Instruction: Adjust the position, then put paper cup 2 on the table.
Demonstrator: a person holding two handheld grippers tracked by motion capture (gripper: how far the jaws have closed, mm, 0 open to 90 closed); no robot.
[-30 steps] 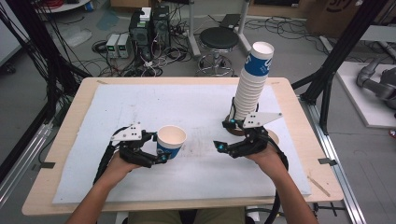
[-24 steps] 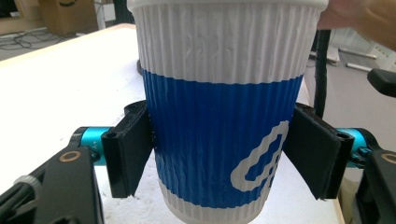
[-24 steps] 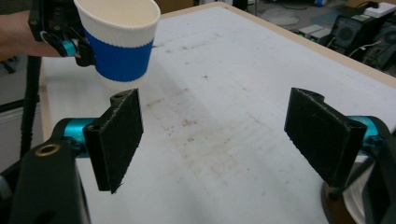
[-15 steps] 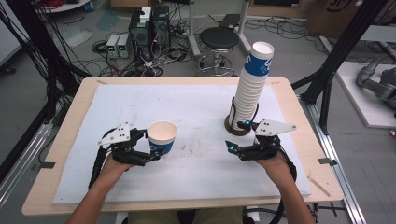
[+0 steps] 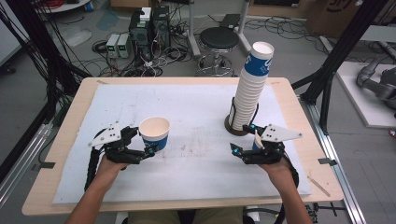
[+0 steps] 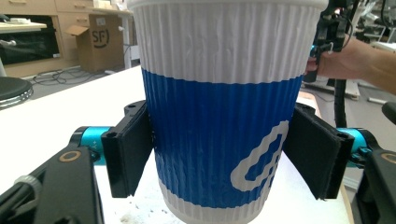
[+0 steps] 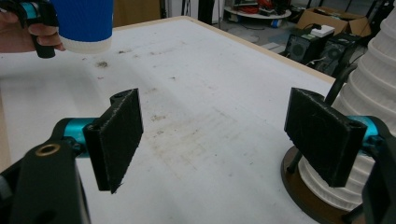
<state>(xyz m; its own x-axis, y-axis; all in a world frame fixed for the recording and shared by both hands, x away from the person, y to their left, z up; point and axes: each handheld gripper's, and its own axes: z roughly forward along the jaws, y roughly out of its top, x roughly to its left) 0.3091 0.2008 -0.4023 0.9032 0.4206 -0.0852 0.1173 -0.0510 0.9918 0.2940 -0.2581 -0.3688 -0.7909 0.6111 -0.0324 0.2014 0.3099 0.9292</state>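
1. Left gripper view: left gripper jaws clamp the blue-and-white ribbed paper cup, near the bench's front-left.
2. Right gripper jaws spread, empty, beside the tall cup stack.
3. Squeezing harder could crush the cup; a sideways bump could topple the stack.

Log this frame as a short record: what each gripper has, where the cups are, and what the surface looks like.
left gripper: jaws closed on the single blue-and-white ribbed paper cup, upright, open top up
right gripper: jaws open, nothing between them, beside the foot of the stack
cup stack: tall stack of blue-and-white paper cups in a dark round holder, right half of the table
surface: white mat on a wooden table, faint brown stains near the middle
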